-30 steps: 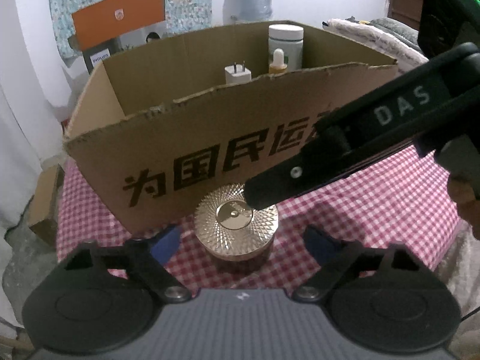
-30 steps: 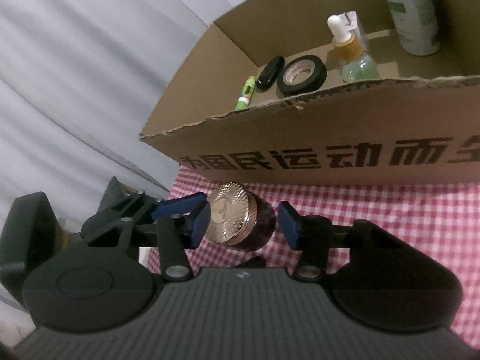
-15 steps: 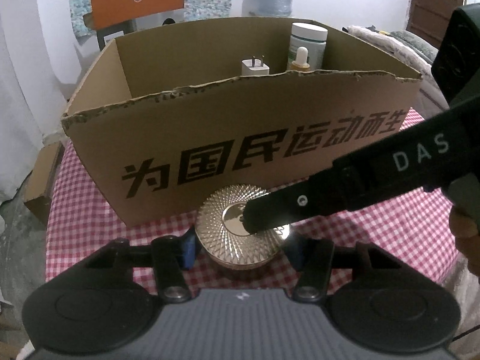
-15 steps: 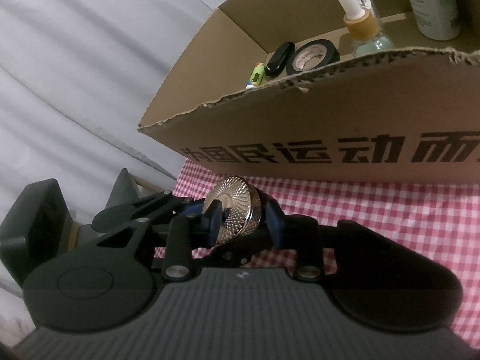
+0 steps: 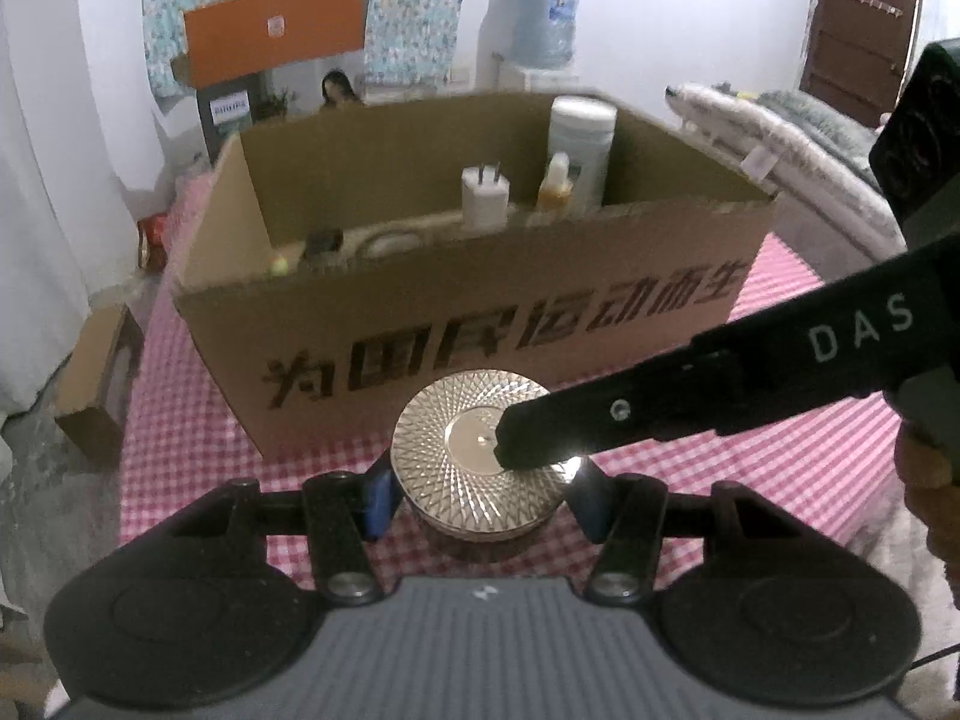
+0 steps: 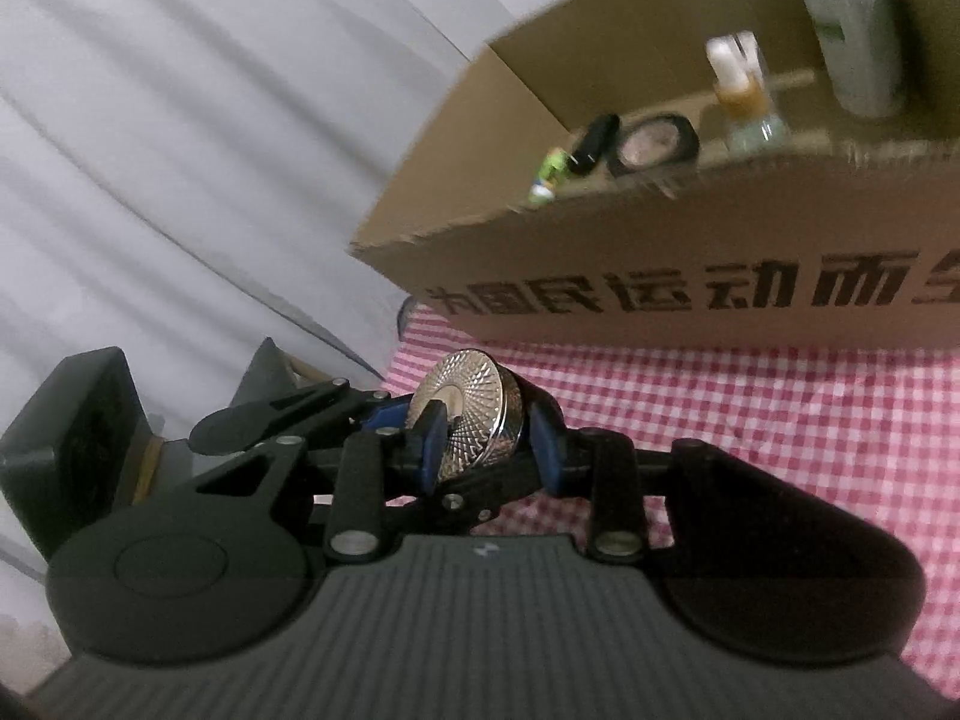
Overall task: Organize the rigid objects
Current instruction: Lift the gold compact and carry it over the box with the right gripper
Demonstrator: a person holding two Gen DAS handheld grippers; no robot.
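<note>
Both tongs, left (image 5: 483,495) and right (image 6: 486,441), clamp the gold-lidded jar (image 5: 474,468) between them.

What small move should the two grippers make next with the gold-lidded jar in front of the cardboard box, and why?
Probably lift the gold-lidded jar straight up until it clears the near wall of the cardboard box. The left gripper clamps its sides and the right gripper pinches lid and base, while the jar sits low before the box, whose open top already holds other items.
</note>
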